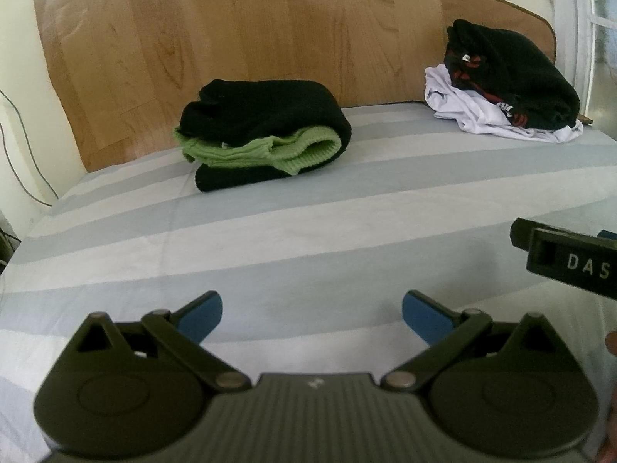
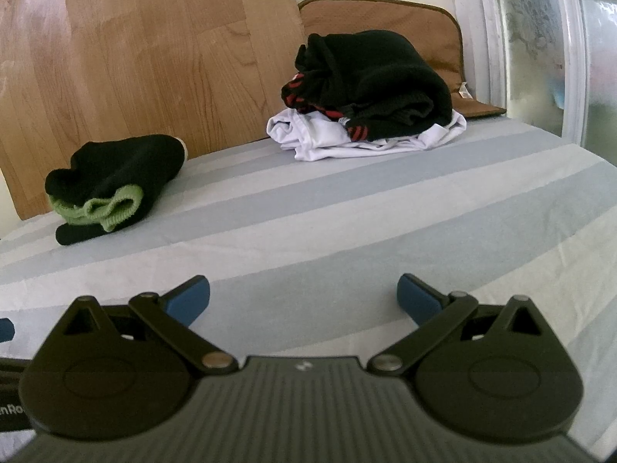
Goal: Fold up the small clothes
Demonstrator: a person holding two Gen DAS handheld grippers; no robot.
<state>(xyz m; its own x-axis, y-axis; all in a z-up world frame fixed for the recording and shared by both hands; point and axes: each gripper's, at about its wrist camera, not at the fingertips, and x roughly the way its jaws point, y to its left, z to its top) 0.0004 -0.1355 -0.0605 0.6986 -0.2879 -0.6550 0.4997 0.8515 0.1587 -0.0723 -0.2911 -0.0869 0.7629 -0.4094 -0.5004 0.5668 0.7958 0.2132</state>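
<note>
A folded stack of black and green knitted clothes [image 1: 266,131] lies at the back of the striped bed sheet [image 1: 308,231]; the right wrist view has this stack [image 2: 115,189] at its left. A loose heap of black, red-striped and white clothes [image 1: 505,92] sits at the back right, shown as the heap [image 2: 370,96] in the right wrist view. My left gripper [image 1: 311,314] hovers open over bare sheet, well short of both piles. My right gripper [image 2: 303,298] is open too, with nothing between its blue pads. Part of the right gripper body [image 1: 567,258] shows at the left view's right edge.
A wooden board [image 1: 231,38] leans against the wall behind the bed. A brown cushion [image 2: 385,19] stands behind the loose heap. A white window frame [image 2: 540,38] is at the far right. A cable [image 1: 19,154] hangs on the left wall.
</note>
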